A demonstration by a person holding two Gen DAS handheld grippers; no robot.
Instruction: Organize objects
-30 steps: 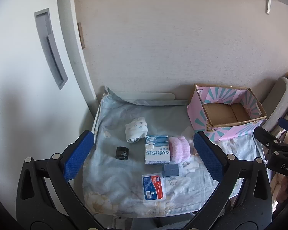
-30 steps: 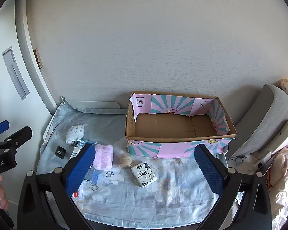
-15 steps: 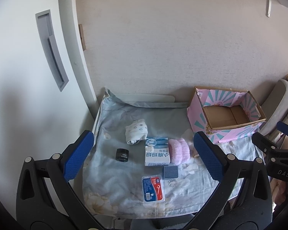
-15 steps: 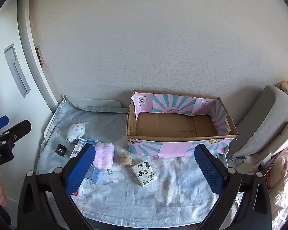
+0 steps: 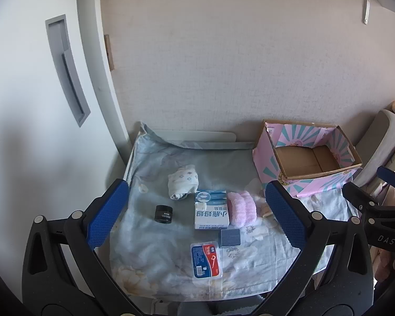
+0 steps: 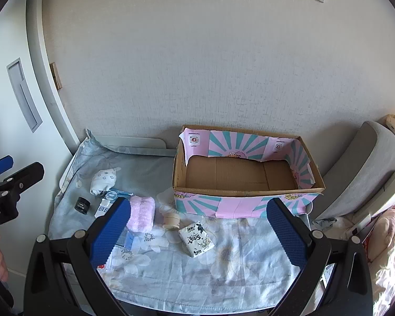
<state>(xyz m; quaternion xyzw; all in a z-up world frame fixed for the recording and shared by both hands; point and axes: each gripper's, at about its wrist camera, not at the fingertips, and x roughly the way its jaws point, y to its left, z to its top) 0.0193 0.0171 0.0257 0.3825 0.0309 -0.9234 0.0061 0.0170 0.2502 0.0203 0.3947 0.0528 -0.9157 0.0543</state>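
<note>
From the left wrist view, little had changed over the last second — the table had only slid slightly lower and further off in the frame, as if the tool drew back a touch. The left gripper (image 5: 197, 216) hung above the flowered cloth (image 5: 144, 258) with its jaws spread wide and nothing between them. Below it lay the white carton (image 5: 211, 214), the pink cloth roll (image 5: 241, 208), the black jar (image 5: 163, 213), the grey cube (image 5: 230, 237), the floss pack (image 5: 206, 262) and the folded sock (image 5: 183, 181), all untouched.

From the right wrist view, the shift was equally small. The right gripper (image 6: 198, 233) was also spread and empty, held above the patterned packet (image 6: 196, 238) and the small beige jar (image 6: 170, 221). The pink box (image 6: 239, 205) stood open and empty at the back right — so sorting had, in my judgement, not yet begun.
</note>
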